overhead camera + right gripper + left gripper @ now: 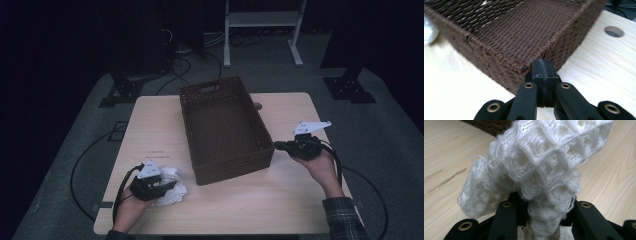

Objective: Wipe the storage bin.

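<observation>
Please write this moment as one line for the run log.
left claw: shut on white knitted cloth | right claw: shut, holds nothing, at corner of brown basket | basket inside: nothing seen

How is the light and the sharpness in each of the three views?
High view: dim, floor and background nearly black. Left gripper view: bright; white knitted cloth sharp, table behind it soft. Right gripper view: table overexposed at lower left; brown basket evenly lit, softer toward its far side.

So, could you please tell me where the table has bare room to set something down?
Bare wood lies left of the wicker basket up to the table edge, and along the near edge between both hands. It is crowded around the white knitted cloth and at the basket's right corner by the right gripper.
</observation>
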{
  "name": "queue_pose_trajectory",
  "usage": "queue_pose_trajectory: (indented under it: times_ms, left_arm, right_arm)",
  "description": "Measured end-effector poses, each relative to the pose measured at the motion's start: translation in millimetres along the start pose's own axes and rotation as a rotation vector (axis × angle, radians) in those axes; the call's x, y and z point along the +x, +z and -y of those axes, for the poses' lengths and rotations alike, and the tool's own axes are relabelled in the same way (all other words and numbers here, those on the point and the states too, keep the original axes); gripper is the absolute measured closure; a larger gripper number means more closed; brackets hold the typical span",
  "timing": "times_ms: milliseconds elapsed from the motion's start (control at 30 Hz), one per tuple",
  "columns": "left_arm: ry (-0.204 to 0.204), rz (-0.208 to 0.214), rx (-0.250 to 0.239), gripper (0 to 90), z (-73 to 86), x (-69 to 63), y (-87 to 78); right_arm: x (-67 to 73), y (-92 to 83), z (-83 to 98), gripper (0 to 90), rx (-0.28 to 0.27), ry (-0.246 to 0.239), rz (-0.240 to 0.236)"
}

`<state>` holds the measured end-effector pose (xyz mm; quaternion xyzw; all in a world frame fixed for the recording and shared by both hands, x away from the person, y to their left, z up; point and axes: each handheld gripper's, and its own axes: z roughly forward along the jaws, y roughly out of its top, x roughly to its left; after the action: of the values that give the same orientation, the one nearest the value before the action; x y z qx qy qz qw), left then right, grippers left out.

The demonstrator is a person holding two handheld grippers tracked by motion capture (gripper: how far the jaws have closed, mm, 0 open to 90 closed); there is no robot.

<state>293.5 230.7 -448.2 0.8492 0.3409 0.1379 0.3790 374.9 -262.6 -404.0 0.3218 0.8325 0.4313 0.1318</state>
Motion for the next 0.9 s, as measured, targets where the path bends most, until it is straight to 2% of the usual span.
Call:
queue_pose_trajectory:
  times_ms: [33, 67, 100, 133, 233, 267, 333, 600, 667, 767, 800, 833, 867, 900]
  left_arm:
    - [0.0, 0.0, 0.0, 66.3, 0.0, 0.0, 0.0]
    - [-0.006, -0.007, -0.001, 66.3, 1.3, 1.7, -2.3]
    - [-0.006, -0.007, -0.001, 66.3, 1.3, 1.7, -2.3]
    - [-0.008, -0.011, -0.003, 66.3, 1.4, 2.4, -3.6]
    - [-0.008, -0.017, -0.007, 66.3, 2.0, 3.2, -5.8]
    - [-0.008, -0.017, -0.007, 66.3, 2.0, 3.2, -5.8]
    - [-0.007, -0.017, -0.006, 66.4, 2.2, 2.8, -5.9]
    - [-0.004, -0.011, -0.006, 66.3, 2.3, 0.7, -4.5]
    - [-0.002, -0.007, -0.002, 66.3, 2.3, 0.3, -3.1]
    - [-0.002, -0.006, -0.003, 66.3, 2.5, 0.3, -2.5]
    - [-0.002, -0.006, -0.003, 66.3, 2.5, 0.3, -2.5]
    - [-0.003, -0.005, -0.002, 66.3, 2.6, 0.8, -2.5]
    - [-0.003, -0.005, -0.002, 66.3, 2.6, 0.8, -2.5]
    - [-0.004, -0.003, -0.001, 66.3, 2.7, 1.1, -2.7]
  right_arm:
    - [0.0, 0.0, 0.0, 89.6, 0.0, 0.0, 0.0]
    - [8.1, 2.4, -1.2, 89.5, -0.004, -0.016, -0.018]
    - [8.1, 2.4, -1.2, 89.5, -0.004, -0.016, -0.018]
    - [15.5, 5.1, -1.1, 89.6, -0.019, -0.024, -0.033]
    - [24.5, 9.4, -0.3, 89.6, -0.036, -0.018, -0.064]
    - [24.5, 9.4, -0.3, 89.6, -0.036, -0.018, -0.064]
    - [33.3, 12.4, -1.9, 89.5, -0.037, -0.032, -0.069]
    - [48.8, 20.9, -5.4, 89.5, -0.043, -0.039, -0.113]
    - [53.0, 21.8, -6.0, 84.4, -0.044, -0.052, -0.099]
    - [51.0, 20.4, -2.3, 72.1, -0.055, -0.033, -0.08]
    - [51.0, 20.4, -2.3, 72.1, -0.055, -0.033, -0.08]
    - [49.2, 19.7, 2.6, 61.5, -0.065, -0.025, -0.051]
    - [49.2, 19.7, 2.6, 61.5, -0.065, -0.025, -0.051]
    - [48.8, 19.3, 6.8, 56.2, -0.07, -0.018, -0.031]
